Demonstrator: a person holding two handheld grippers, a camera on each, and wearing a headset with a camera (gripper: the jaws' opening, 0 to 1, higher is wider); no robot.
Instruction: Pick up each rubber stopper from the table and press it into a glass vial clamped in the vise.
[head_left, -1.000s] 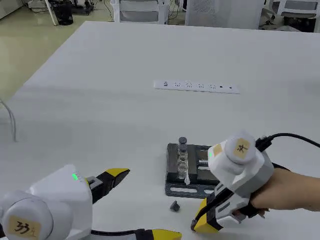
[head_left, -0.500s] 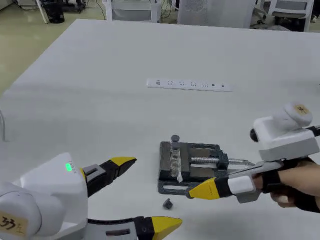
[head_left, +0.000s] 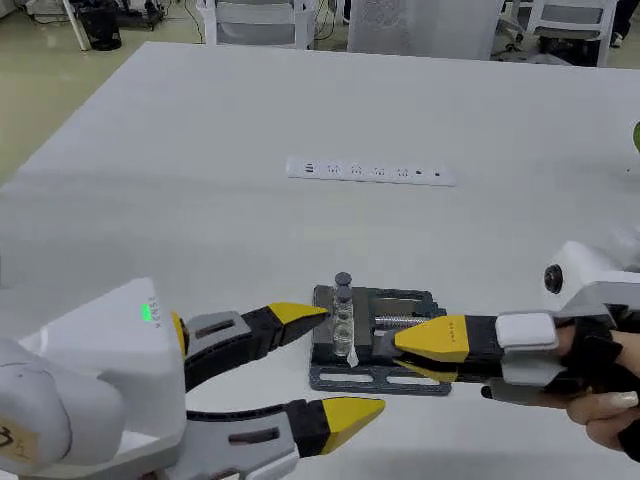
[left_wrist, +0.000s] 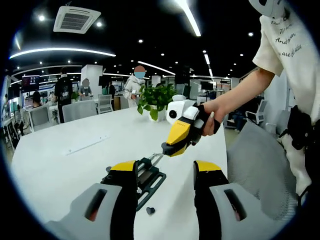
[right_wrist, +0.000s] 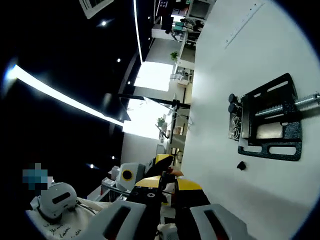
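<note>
Midway through a capping job: a black vise (head_left: 370, 380) stands on the white table (head_left: 200, 180) with a short row of glass vials (head_left: 344, 318) clamped in its left end. In the right gripper view, the far end of the row carries what look like two dark seated stoppers (right_wrist: 229, 97). The nearer vials look clear and uncapped, though their mouths are too small to be sure.

One loose stopper (right_wrist: 241, 166) lies on the table just near of the vise base, apart from it. In the left gripper view it sits low between that gripper's own jaws.

The left gripper (head_left: 326, 361) comes in from the near left, jaws spread wide and empty, its far tip just beside the vials. The right gripper (head_left: 402, 352) reaches in from the right above the vise screw, jaws drawn nearly together with nothing between them.

By this showing, at least one pick and press is left, and likely more.

Open tabletop runs far and left, broken only by a power strip (head_left: 370, 172) well beyond the vise, with chairs (head_left: 255, 20) at the far edge. The tight spot is around the vise, where both grippers' tips crowd the glass.
</note>
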